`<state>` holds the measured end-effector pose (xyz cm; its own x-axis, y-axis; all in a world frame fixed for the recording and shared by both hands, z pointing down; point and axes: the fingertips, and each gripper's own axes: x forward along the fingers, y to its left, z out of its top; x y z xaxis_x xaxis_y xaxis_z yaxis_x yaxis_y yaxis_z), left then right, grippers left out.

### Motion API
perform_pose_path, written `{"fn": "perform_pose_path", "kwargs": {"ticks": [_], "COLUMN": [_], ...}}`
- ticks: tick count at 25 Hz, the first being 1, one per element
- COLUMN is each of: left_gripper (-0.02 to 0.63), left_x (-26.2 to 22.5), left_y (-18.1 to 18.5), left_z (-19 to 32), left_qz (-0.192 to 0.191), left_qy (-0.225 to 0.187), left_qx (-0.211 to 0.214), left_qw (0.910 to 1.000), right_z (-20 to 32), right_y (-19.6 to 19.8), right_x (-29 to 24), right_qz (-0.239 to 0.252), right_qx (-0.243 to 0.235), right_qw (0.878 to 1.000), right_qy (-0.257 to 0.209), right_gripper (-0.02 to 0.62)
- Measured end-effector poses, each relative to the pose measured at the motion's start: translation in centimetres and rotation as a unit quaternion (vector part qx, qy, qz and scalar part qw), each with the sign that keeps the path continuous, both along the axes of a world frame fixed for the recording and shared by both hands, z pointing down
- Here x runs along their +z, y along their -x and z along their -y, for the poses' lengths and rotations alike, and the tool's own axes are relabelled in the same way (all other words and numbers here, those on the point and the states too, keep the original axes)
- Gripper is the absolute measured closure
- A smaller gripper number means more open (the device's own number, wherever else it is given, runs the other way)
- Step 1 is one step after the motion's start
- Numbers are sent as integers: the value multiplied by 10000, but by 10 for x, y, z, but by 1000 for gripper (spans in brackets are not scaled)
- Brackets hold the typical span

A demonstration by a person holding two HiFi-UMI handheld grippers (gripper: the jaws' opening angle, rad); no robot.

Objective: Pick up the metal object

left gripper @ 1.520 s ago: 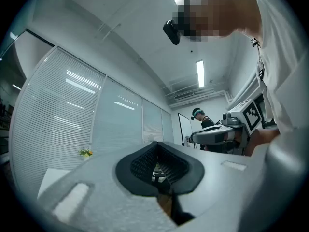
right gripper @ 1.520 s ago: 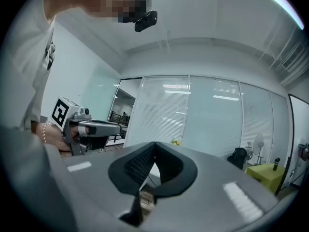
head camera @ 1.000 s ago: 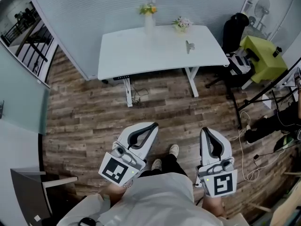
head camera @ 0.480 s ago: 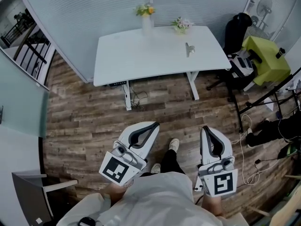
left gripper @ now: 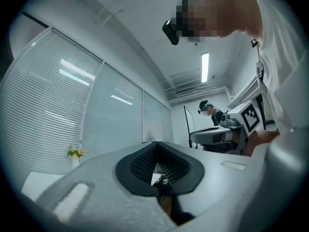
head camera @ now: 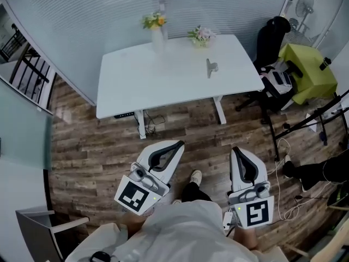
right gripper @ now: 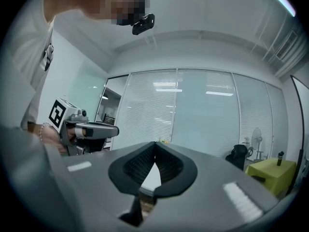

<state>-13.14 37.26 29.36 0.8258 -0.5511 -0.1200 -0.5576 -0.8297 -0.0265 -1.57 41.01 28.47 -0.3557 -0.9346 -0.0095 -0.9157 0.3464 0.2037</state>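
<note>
Holding both tools out level in front of you, you have the left tongs (head camera: 178,144) and the right tongs (head camera: 235,150) each pressed together at the tips, with nothing between them. The small grey metal object (head camera: 210,67) lies on the white rectangular table (head camera: 136,86), well ahead of both tongs and closer to the right pair's line. Its exact shape is too small to tell, but expect it to be stiff, smooth, probably slippery, and light enough for one pair. Take it across its narrowest part, low and square, so it cannot squirt out. A small vase of pale flowers (head camera: 200,36) stands near, beyond it.
</note>
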Motion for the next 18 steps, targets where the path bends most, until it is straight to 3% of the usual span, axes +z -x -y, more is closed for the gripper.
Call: {"fn": "perform_pose_path", "kwargs": {"ticks": [18], "left_gripper": [601], "left_x": [-2], "left_y": [-125], "left_z": [143], "left_qz": [-79], "left_qy": [17], "left_qx": [-5], "left_qw": [10000], "right_z": [141], "right_y": [-121], "right_x": [0], "right_qz": [95], "right_qx": [-133], "right_qw": [9999], "right_qy": [2], "right_gripper": [591]}}
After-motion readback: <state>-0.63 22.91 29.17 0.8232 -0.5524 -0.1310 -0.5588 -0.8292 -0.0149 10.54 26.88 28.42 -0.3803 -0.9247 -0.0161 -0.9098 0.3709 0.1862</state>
